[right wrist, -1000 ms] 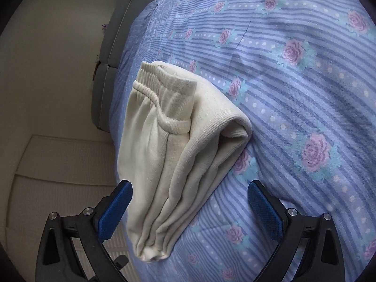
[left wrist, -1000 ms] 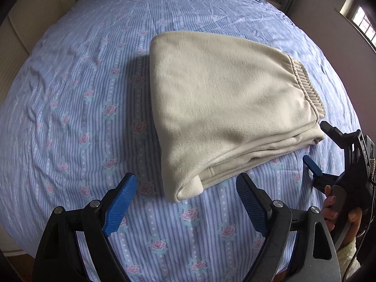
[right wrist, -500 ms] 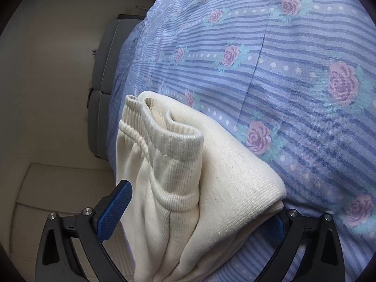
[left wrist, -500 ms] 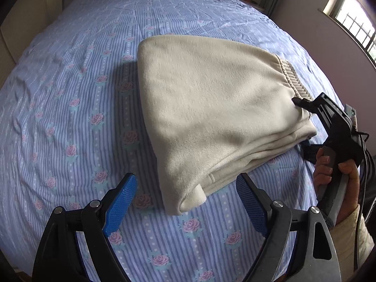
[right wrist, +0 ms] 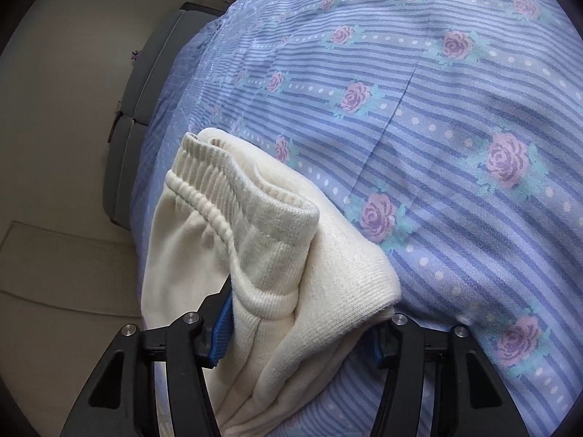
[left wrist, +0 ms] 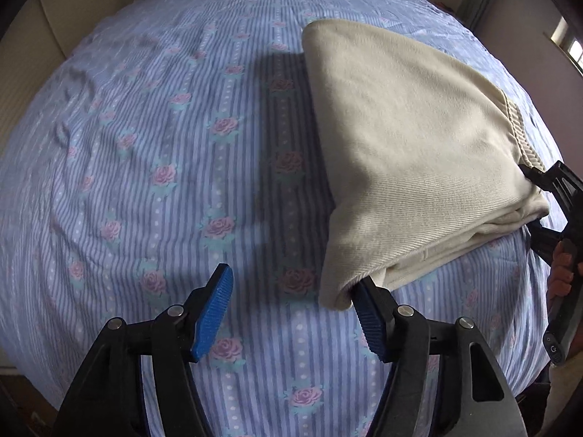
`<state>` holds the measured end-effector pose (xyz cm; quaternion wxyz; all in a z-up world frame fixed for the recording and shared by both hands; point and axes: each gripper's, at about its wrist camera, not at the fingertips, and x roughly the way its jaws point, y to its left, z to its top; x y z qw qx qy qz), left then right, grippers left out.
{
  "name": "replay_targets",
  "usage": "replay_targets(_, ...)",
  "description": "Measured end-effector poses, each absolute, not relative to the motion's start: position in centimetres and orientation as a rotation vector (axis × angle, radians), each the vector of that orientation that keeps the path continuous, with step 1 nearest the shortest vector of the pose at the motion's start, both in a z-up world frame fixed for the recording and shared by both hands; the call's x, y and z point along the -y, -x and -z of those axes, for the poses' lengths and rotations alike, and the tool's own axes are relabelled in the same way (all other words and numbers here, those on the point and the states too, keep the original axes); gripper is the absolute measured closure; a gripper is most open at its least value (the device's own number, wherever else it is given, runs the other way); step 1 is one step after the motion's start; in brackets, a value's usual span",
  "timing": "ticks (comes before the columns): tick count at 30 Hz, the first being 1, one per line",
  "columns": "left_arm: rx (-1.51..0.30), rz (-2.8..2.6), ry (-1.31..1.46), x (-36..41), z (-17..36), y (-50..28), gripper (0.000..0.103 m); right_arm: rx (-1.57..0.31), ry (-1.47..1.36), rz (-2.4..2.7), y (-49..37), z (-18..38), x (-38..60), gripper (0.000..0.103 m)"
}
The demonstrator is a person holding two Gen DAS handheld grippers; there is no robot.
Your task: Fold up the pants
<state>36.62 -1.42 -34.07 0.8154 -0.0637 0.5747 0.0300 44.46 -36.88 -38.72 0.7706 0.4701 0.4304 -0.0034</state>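
Note:
Cream pants (left wrist: 400,145) lie folded into a thick bundle on the blue rose-print bed (left wrist: 164,145), ribbed waistband (right wrist: 255,225) at one end. My left gripper (left wrist: 291,280) hangs low over the sheet at the bundle's near corner. Its jaws are closing; the right finger (left wrist: 368,313) is tucked against the corner's underside, and the left pad (left wrist: 215,309) stands clear over bare sheet. My right gripper (right wrist: 302,320) straddles the waistband end, jaws closing, cloth filling the gap and both pads against it. In the left wrist view the right gripper (left wrist: 530,198) sits at the far right corner.
A person's hand (left wrist: 561,273) holds the right gripper's handle at the bed's right edge. The bed (right wrist: 455,109) stretches wide beyond the pants. Grey furniture (right wrist: 145,91) and pale floor lie past its side. A window (left wrist: 568,47) is at top right.
My left gripper dropped toward the pants' near corner and narrowed its jaws. My right gripper pushed over the waistband end and its jaws came in onto the cloth.

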Motion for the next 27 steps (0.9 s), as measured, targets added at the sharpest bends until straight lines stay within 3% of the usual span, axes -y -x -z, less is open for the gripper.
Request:
replay_targets(5, -1.237, 0.1, 0.076, 3.0, 31.4, -36.4, 0.039, -0.936, -0.966, 0.004, -45.2, 38.6, 36.5, 0.046)
replay_targets(8, -1.15, 0.209, 0.036, 3.7, 28.5, -37.3, 0.024, -0.935, -0.978, -0.004, -45.2, 38.8, 36.7, 0.045)
replay_targets(12, -1.075, 0.338, 0.106, 2.5, 27.7, -41.4, 0.021, -0.927, -0.978, 0.031, -44.6, 38.5, 36.3, 0.044)
replay_targets(23, -1.096, 0.461, 0.345, 0.1, 33.9, -51.6, 0.026, -0.863, -0.909, 0.135, -43.2, 37.6, 34.8, 0.04)
replay_targets(27, -1.11, 0.482, 0.411, -0.2, 35.6, -54.6, 0.039, -0.857, -0.872, 0.146, -43.6, 37.6, 34.5, 0.04)
